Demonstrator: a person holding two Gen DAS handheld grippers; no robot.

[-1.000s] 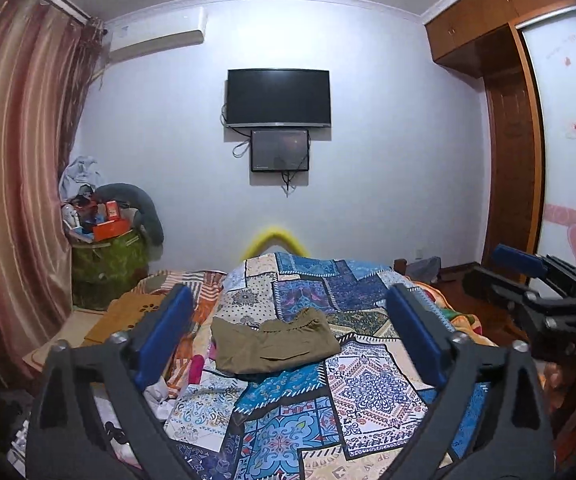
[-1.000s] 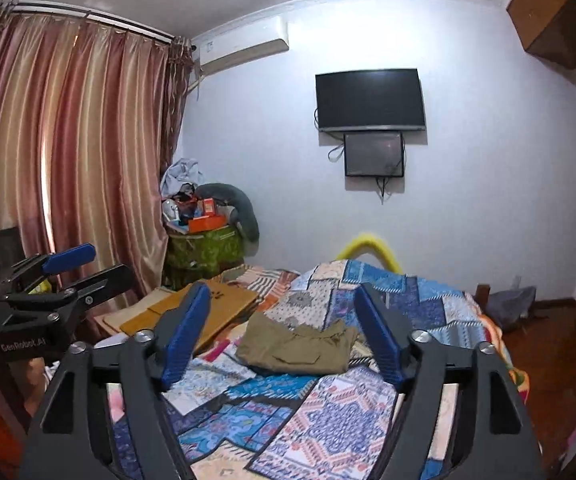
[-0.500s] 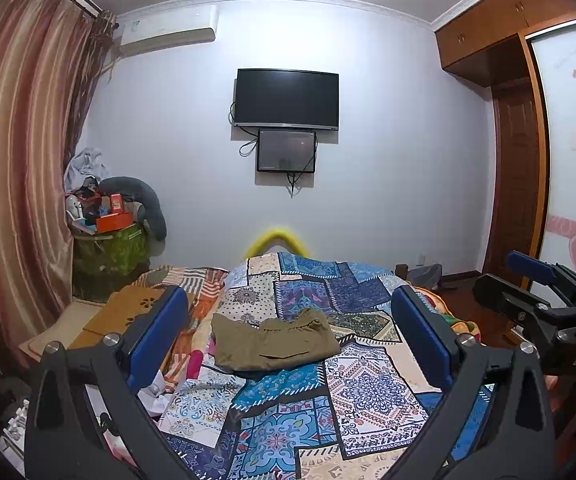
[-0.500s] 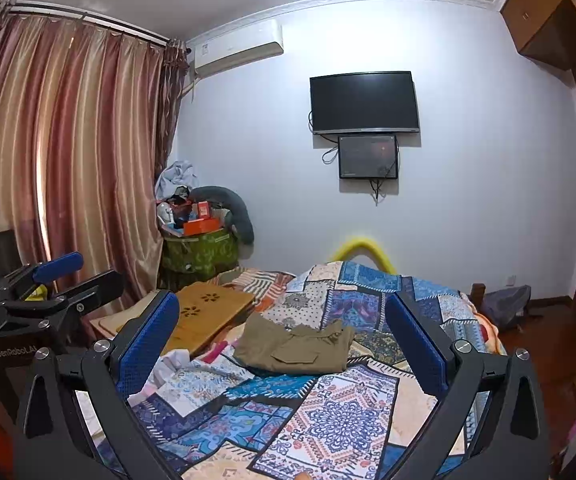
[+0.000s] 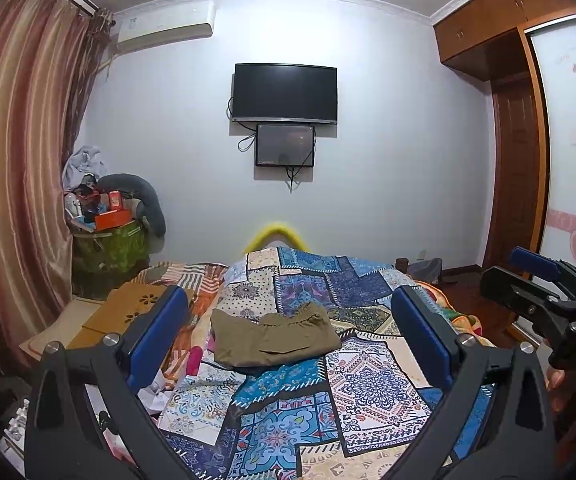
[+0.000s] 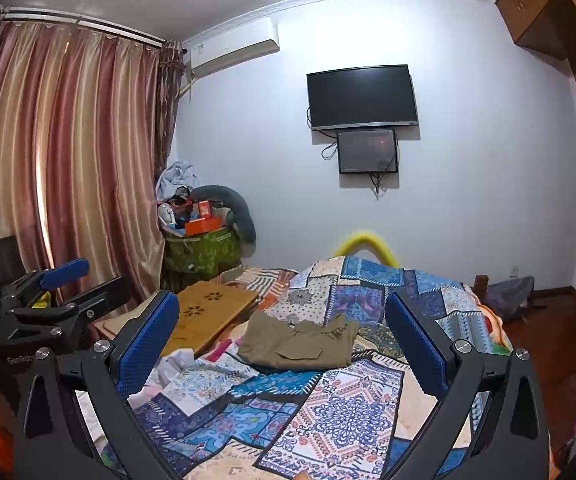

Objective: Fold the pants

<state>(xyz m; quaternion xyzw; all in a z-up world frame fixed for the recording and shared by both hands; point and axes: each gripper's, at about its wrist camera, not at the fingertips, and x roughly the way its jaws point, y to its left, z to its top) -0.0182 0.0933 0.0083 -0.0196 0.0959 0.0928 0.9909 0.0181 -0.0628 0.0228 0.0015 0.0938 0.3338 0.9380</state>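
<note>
While held above the near end of the bed (image 5: 288, 420), left gripper (image 5: 288, 336) spread wide, blue pads (image 5: 156, 336) apart, nothing between them. Right gripper (image 6: 284, 344) likewise wide and empty, seen also at right edge of left view. Beyond both, well apart from the fingertips: olive pants (image 5: 272, 334), folded into a compact bundle, lying mid-bed on the patchwork quilt (image 6: 348, 400), framed between the pads in each view. Left of pants: wooden lap tray (image 6: 212, 312). Farther back: green bin (image 6: 202, 252), curtain (image 6: 68, 160), wall-mounted TV (image 5: 286, 92).
</note>
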